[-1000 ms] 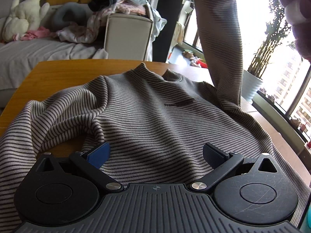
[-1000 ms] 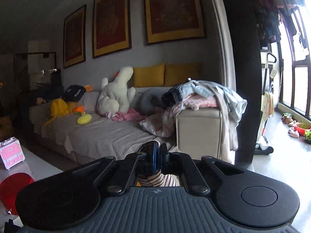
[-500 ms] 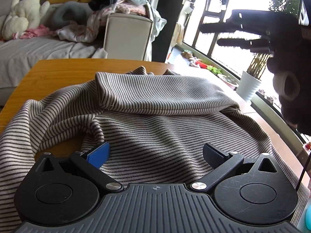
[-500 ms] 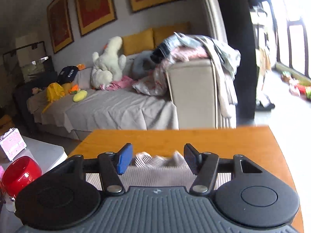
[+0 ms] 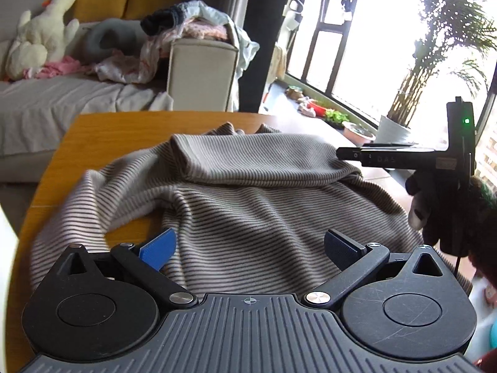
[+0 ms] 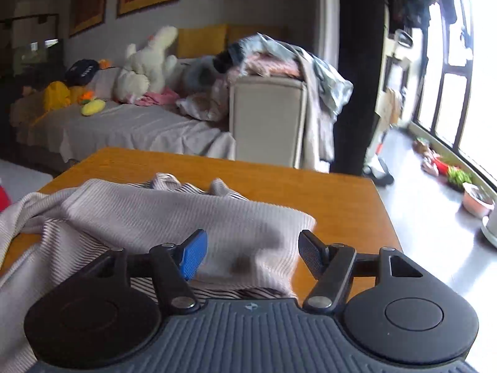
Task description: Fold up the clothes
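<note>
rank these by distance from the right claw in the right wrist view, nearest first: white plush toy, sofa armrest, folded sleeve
1. folded sleeve, lying right in front of the right claw on the table.
2. sofa armrest, past the table's far edge, centre.
3. white plush toy, farther back on the sofa, left.

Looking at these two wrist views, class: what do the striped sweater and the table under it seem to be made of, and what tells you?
Striped sweater: seemingly a soft ribbed knit, matte, maybe cotton or wool blend; fine ribs show and it slumps in loose folds. The fibre itself cannot be told.

Table: looks like orange-brown wood or wood veneer with a smooth satin finish; faint grain and a soft sheen show. Solid or laminate stays unclear.
</note>
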### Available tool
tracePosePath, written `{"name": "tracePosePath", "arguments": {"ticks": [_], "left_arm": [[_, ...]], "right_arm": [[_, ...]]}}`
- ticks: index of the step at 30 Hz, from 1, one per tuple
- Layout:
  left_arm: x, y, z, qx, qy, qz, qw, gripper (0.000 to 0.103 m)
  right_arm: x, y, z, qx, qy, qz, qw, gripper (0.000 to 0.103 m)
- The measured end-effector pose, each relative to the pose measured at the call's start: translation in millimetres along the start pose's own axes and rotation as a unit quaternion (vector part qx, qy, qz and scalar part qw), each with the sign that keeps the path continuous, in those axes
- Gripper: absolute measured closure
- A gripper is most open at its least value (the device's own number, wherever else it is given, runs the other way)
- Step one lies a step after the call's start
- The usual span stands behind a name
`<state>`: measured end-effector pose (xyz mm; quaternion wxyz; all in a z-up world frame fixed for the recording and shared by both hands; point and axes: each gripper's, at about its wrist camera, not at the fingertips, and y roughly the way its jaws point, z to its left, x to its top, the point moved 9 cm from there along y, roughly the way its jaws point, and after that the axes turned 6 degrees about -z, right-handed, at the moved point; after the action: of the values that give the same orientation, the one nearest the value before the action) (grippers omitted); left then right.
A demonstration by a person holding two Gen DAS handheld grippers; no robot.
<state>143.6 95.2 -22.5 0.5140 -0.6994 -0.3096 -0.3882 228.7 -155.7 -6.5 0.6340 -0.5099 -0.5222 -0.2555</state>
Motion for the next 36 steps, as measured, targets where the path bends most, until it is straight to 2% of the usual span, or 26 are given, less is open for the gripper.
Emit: {"name": "tracePosePath", "arguments": {"ticks": [1, 2, 3, 4, 6, 8, 12, 14, 16, 18, 19, 23, 26, 29, 31, 36], "left_arm": [[2, -10, 7, 0.017, 0.006, -0.004, 0.9998, 0.0], [4, -20, 14, 0.034, 0.011, -0.008, 0.9993, 0.0], [9, -27, 26, 0.054, 0.005, -0.013, 0.9984, 0.0], [14, -33, 38, 0.074, -0.001, -0.019, 0.9971, 0.0], [26, -43, 67, 0.116, -0.028, -0.029, 0.9925, 0.0], [34, -53, 87, 0.135, -0.055, -0.041, 0.9885, 0.0], [41, -69, 113, 0.151, -0.086, -0.056, 0.9831, 0.0], [38, -72, 115, 0.151, -0.085, -0.054, 0.9833, 0.0], [33, -71, 117, 0.15, -0.084, -0.051, 0.9838, 0.0], [30, -69, 118, 0.147, -0.088, -0.049, 0.9841, 0.0], [28, -68, 119, 0.145, -0.09, -0.048, 0.9842, 0.0], [27, -63, 116, 0.133, -0.096, -0.052, 0.985, 0.0], [29, -61, 112, 0.125, -0.095, -0.055, 0.986, 0.0], [29, -56, 105, 0.116, -0.091, -0.053, 0.9877, 0.0], [27, -50, 100, 0.111, -0.09, -0.047, 0.9887, 0.0], [19, -34, 81, 0.091, -0.079, -0.025, 0.9923, 0.0]], "right_arm": [[6, -3, 19, 0.024, -0.014, -0.002, 1.0, 0.037], [12, -5, 38, 0.048, -0.029, -0.004, 0.998, 0.042], [13, -8, 60, 0.082, -0.037, 0.003, 0.996, 0.053], [12, -12, 83, 0.117, -0.046, 0.01, 0.992, 0.057], [4, -19, 141, 0.207, -0.042, 0.04, 0.977, 0.058], [-6, -28, 188, 0.27, -0.044, 0.06, 0.96, 0.058], [-29, -37, 254, 0.303, -0.13, 0.056, 0.942, 0.051], [-38, -27, 267, 0.286, -0.158, 0.072, 0.942, 0.05], [-37, -18, 269, 0.283, -0.147, 0.079, 0.945, 0.052], [-24, -11, 261, 0.27, -0.139, 0.071, 0.95, 0.099], [-17, -8, 256, 0.263, -0.136, 0.066, 0.953, 0.099], [38, 4, 212, 0.191, -0.161, -0.008, 0.968, 0.099], [89, 13, 160, 0.11, -0.175, -0.059, 0.977, 0.099], [131, 21, 104, 0.031, -0.173, -0.095, 0.98, 0.099], [146, 28, 69, -0.01, -0.164, -0.105, 0.981, 0.099], [136, 47, -8, -0.069, -0.134, -0.079, 0.985, 0.099]]}}
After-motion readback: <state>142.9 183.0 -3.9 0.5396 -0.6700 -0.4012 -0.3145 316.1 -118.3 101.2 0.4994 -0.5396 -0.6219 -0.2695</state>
